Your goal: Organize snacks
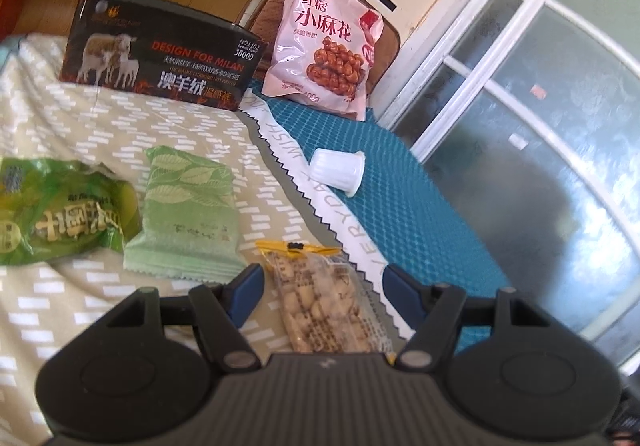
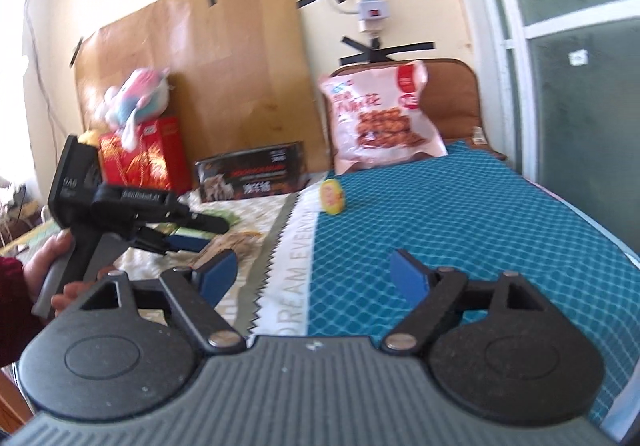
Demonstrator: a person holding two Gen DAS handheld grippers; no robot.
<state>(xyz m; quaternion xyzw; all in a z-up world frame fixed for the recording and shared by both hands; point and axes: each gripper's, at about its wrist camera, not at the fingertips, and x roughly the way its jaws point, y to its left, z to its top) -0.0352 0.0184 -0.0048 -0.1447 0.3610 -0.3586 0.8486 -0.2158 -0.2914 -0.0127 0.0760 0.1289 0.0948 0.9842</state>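
My left gripper point(image 1: 323, 272) is open and hangs low over the bed, straddling a clear packet of peanut-like snacks point(image 1: 320, 306) with a yellow top; a gap shows on each side of the packet. Ahead on the left lie a pale green packet point(image 1: 188, 214) and a darker green bag point(image 1: 56, 210). A white jelly cup point(image 1: 338, 172) lies on its side on the teal mat point(image 1: 420, 230), its yellow lid point(image 2: 332, 196) facing the right wrist view. A pink bag of fried dough twists point(image 1: 328, 50) point(image 2: 380, 118) leans at the back. My right gripper point(image 2: 316, 270) is open and empty over the mat's edge.
A dark box with sheep printed on it point(image 1: 156, 54) point(image 2: 252, 170) stands at the back. A red box point(image 2: 144, 154) with a plush toy point(image 2: 136, 98) is behind it. A hand point(image 2: 52, 266) holds the left gripper point(image 2: 200, 234). A glass door point(image 1: 540, 126) borders the right.
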